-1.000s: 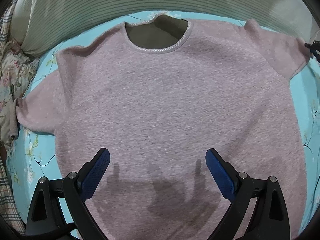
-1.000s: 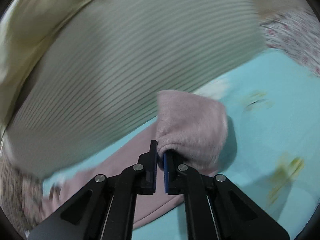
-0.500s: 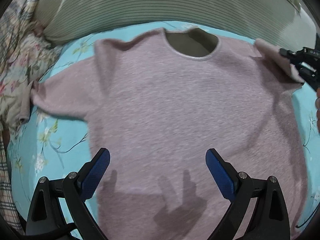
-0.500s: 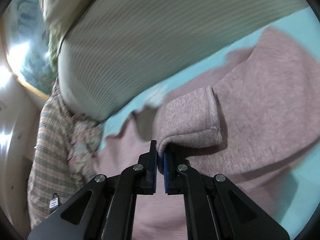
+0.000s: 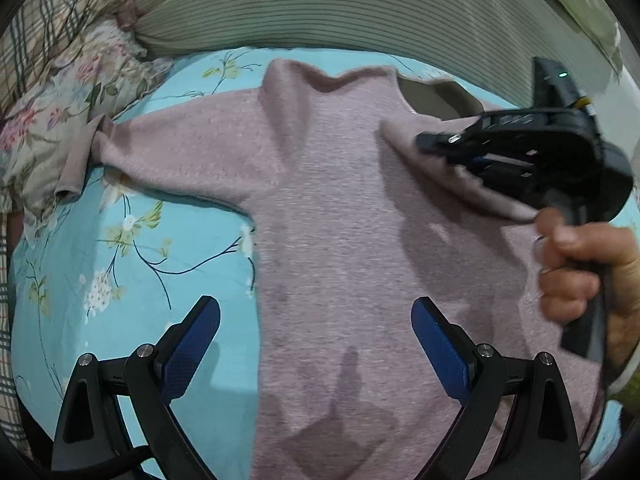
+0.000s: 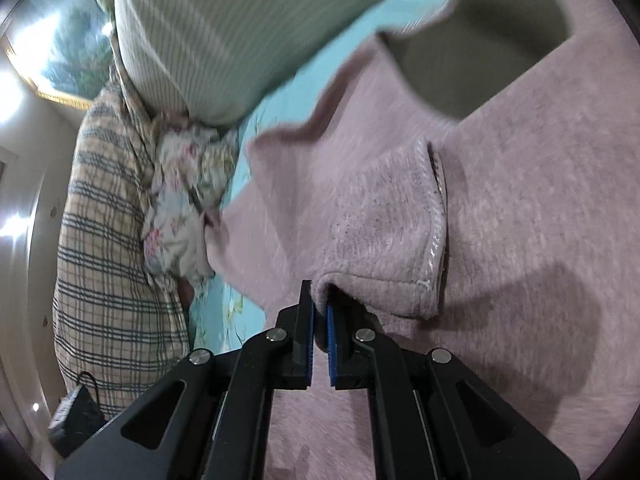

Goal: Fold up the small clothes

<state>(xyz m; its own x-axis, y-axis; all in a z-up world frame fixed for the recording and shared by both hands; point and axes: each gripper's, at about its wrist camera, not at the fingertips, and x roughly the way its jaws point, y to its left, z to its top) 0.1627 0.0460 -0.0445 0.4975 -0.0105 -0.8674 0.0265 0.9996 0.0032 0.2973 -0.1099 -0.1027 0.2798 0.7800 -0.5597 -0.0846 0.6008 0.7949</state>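
A bed (image 5: 120,240) under a turquoise flowered sheet carries everything here. Along its head lies a striped pillow (image 5: 360,12), with a checked cloth (image 6: 104,240) and a floral cloth (image 5: 52,120) bunched beside it.

The pink top (image 5: 340,220) lies flat on the sheet, neck opening toward the pillow. One sleeve (image 5: 160,156) is spread out toward the floral cloth; the other sleeve (image 6: 380,232) is lifted and folded over the body of the top.

The left hand-held gripper (image 5: 316,344) hangs over the lower part of the top with its jaws wide and nothing between them. The right hand-held gripper (image 6: 320,320) stands narrow, its blue pads pinching the sleeve's edge; the jaws have just eased open slightly, with the fabric between them.

Only the left view shows the person's hand (image 5: 580,272) around the right tool's handle and the whole top. Only the right view shows the sleeve's stitched hem, the pinch up close, and a framed picture (image 6: 52,40) on the wall.
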